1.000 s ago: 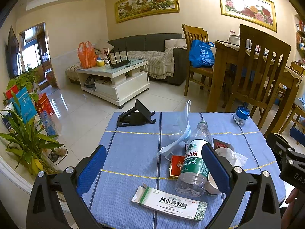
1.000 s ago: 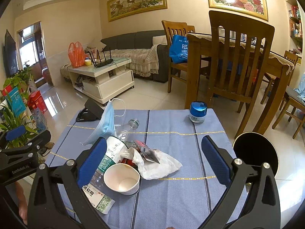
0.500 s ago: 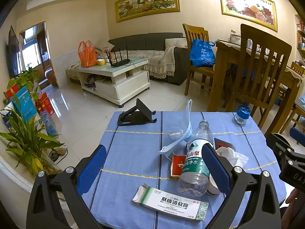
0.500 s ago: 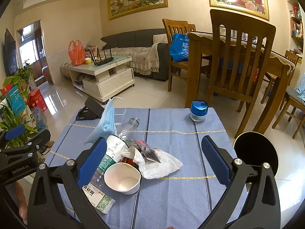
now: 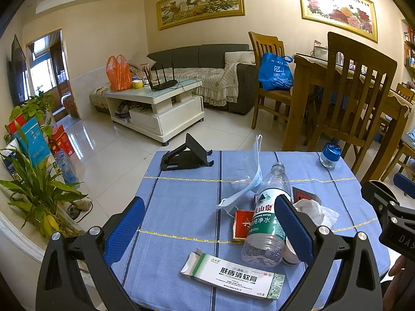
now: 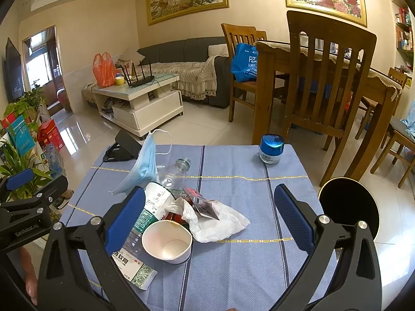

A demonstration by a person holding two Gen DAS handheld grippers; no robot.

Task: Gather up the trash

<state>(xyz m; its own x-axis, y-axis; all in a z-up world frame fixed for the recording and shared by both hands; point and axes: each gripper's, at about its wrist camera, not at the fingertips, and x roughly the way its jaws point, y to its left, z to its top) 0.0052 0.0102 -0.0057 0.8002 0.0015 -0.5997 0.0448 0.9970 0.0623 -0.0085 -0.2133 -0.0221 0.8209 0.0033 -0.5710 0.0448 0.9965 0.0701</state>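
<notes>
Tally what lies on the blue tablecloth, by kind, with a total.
Plastic bottle: 1
Paper cup: 1
Face mask: 1
Tissue: 1
Ointment box: 1
Red box: 1
Foil wrapper: 1
Blue-lidded jar: 1
Phone stand: 1
Total: 9

Looking into a home's combined living and dining room. Showing this: a dark grey sofa draped with a lace throw along the far wall, a white coffee table in front of it carrying a router and an orange plastic bag. Standing to the right: a wooden dining table with slatted wooden chairs, a blue shopping bag sitting on one seat. Hanging on the cream walls: a framed horse painting and a framed flower painting. Gleaming underfoot: white floor tiles. Growing at the left edge: green houseplants.
</notes>
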